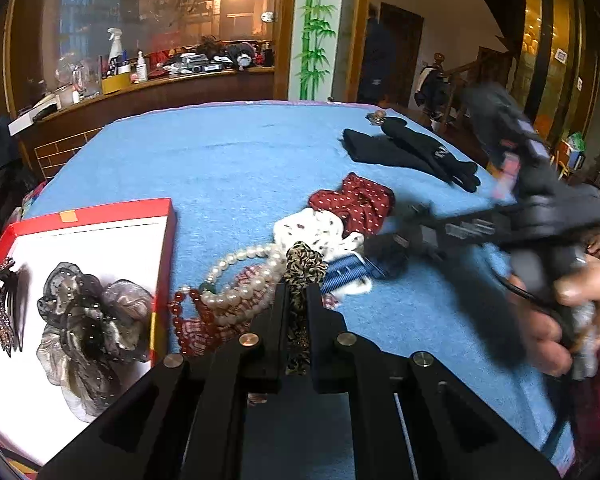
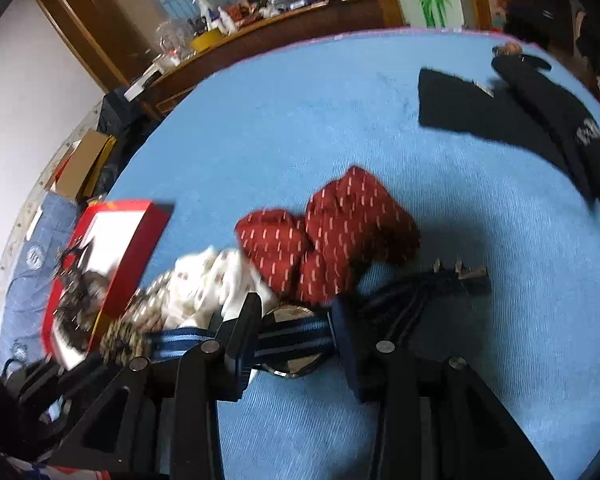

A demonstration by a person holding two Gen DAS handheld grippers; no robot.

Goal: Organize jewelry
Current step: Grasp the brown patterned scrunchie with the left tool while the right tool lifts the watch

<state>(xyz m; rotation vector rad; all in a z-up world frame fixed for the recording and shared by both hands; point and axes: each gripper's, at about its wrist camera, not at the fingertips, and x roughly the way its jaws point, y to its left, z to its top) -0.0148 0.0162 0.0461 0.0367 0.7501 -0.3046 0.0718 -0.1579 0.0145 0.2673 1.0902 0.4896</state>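
My left gripper (image 1: 299, 292) is shut on a leopard-print scrunchie (image 1: 305, 264), which stands up between its fingers beside the jewelry pile. The pile holds a pearl necklace (image 1: 244, 280), a red bead bracelet (image 1: 178, 320), a white spotted scrunchie (image 1: 316, 232) and a red dotted scrunchie (image 2: 340, 228). My right gripper (image 2: 296, 320) is open and straddles a watch (image 2: 296, 362) with a blue striped strap (image 2: 288, 338); the strap runs across between the fingers. In the left wrist view the right gripper (image 1: 412, 236) is blurred, above the strap (image 1: 346, 272).
A red box (image 1: 100, 212) with a white inside sits at the left, holding a grey sheer scrunchie (image 1: 88, 320) and a rhinestone hair comb (image 1: 0, 300). Black garments (image 1: 412, 152) lie at the far right of the blue-covered table (image 1: 240, 160). A hand (image 1: 572, 308) holds the right gripper.
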